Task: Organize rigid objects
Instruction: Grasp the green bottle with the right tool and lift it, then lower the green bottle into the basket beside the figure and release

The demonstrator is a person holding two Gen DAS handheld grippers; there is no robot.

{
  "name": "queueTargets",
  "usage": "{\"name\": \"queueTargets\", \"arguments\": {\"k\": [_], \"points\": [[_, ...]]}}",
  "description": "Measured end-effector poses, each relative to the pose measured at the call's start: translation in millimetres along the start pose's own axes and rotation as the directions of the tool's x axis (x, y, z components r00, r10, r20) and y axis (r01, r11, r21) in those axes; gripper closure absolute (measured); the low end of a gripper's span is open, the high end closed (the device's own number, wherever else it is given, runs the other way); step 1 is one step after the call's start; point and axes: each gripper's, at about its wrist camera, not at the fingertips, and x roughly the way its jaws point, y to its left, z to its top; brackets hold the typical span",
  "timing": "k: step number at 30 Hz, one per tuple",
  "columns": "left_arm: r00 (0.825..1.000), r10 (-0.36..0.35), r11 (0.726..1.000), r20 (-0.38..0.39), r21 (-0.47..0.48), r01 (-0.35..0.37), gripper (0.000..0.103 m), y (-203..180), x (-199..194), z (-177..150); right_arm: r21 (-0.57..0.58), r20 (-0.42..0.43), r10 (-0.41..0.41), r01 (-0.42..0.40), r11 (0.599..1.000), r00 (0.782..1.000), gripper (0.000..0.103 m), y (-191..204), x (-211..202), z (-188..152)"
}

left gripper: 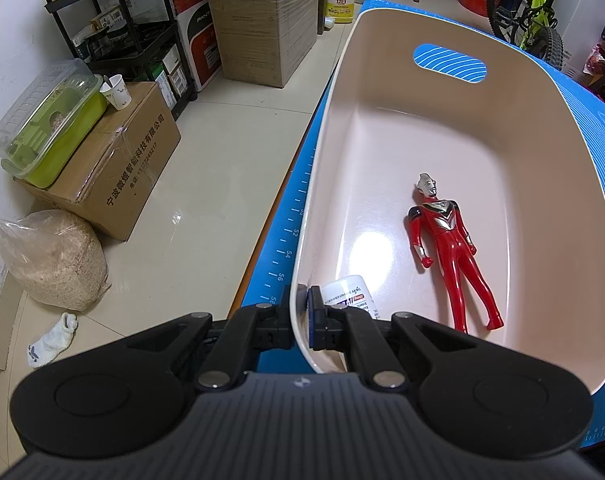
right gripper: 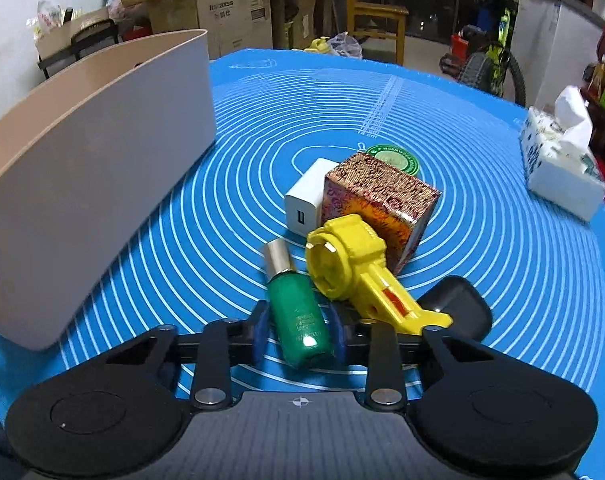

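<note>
My left gripper (left gripper: pixel 302 312) is shut on the near rim of the pink bin (left gripper: pixel 442 128), one finger outside and one inside. In the bin lie a red toy figure (left gripper: pixel 452 252) and a white bottle (left gripper: pixel 348 294). In the right wrist view the bin (right gripper: pixel 82 168) stands at the left on the blue mat (right gripper: pixel 482 240). My right gripper (right gripper: pixel 300 332) is closed around a green bottle (right gripper: pixel 298 316) with a gold cap, lying on the mat. Beside it are a yellow plastic toy (right gripper: pixel 354 272), a patterned box (right gripper: pixel 378 200), a white charger (right gripper: pixel 306 200) and a green round tin (right gripper: pixel 392 158).
A tissue pack (right gripper: pixel 562 160) sits at the mat's right edge. A dark object (right gripper: pixel 458 304) lies behind the yellow toy. Left of the table, on the floor, are cardboard boxes (left gripper: pixel 114 176), a green container (left gripper: pixel 50 120), a sack (left gripper: pixel 50 260) and a sock (left gripper: pixel 54 340).
</note>
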Motion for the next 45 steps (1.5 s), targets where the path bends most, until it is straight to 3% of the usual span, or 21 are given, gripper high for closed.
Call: {"name": "queueTargets", "arguments": {"k": [9, 19, 27, 33, 38, 45], "points": [[1.0, 0.001, 1.0, 0.0, -0.001, -0.001, 0.095, -0.6, -0.2, 0.3, 0.045, 0.015, 0.011, -0.012, 0.999, 1.0, 0.07, 5.3, -18.9, -4.2], [1.0, 0.001, 1.0, 0.001, -0.001, -0.001, 0.095, -0.9, 0.0, -0.4, 0.068, 0.137, 0.059, -0.068, 0.995, 0.989, 0.07, 16.1, -59.1, 20.2], [1.0, 0.001, 1.0, 0.001, -0.001, -0.001, 0.096, -1.0, -0.1, -0.3, 0.084, 0.268, 0.107, -0.134, 0.987, 0.958, 0.07, 30.8, -89.6, 66.9], [1.0, 0.001, 1.0, 0.001, -0.002, -0.001, 0.096, -1.0, -0.1, -0.3, 0.009, 0.332, 0.167, -0.18, 0.984, 0.928, 0.07, 66.4, -99.8, 104.5], [1.0, 0.003, 1.0, 0.002, -0.001, -0.003, 0.096, -2.3, 0.4, -0.8, -0.036, 0.315, 0.204, -0.203, 0.978, 0.927, 0.07, 103.8, -90.6, 125.8], [1.0, 0.004, 1.0, 0.001, 0.002, -0.004, 0.096, -3.9, 1.1, -0.8, -0.1, 0.183, 0.245, -0.23, 0.968, 0.952, 0.07, 154.7, -53.0, 125.1]]}}
